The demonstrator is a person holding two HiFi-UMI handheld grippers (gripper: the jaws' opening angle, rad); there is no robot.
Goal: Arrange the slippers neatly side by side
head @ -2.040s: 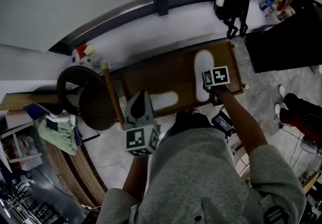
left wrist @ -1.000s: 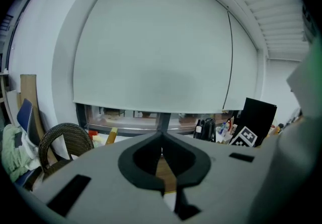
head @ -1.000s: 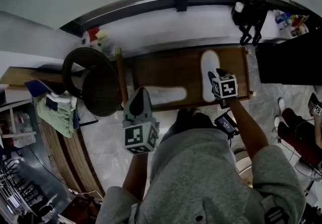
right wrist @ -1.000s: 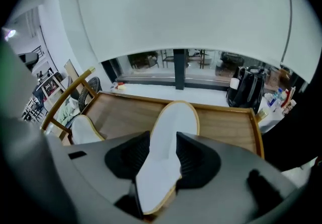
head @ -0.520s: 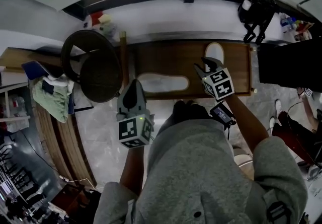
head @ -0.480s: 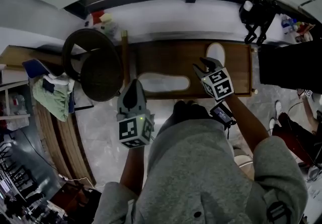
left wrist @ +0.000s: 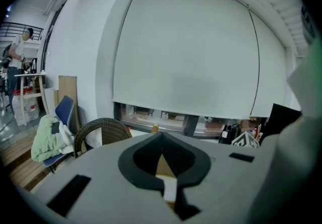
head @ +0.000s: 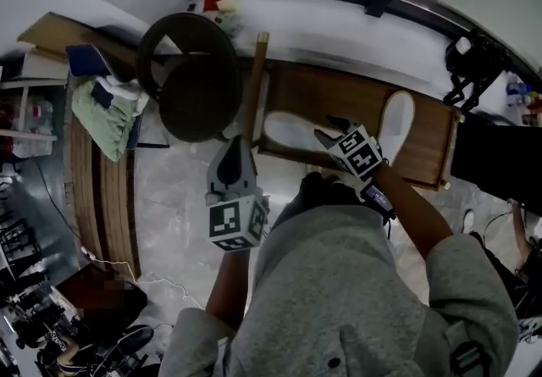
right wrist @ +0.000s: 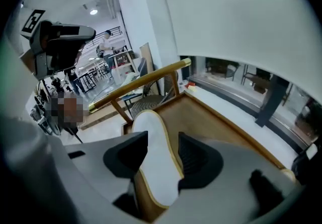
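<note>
the right claw point(right wrist: 162, 140) has just been spread wide astride the crosswise slipper point(head: 288, 130), unpinched, presumably so it can be turned to match the other slipper point(head: 396, 117) at 3 o'clock on the wooden surface point(head: 326, 91). the left claw point(head: 235, 145) is held pressed together, empty, at 7 o'clock.

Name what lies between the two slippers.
In the head view: the right tongs, just opened wider around the left slipper's end, then bare board up to the right slipper.
</note>
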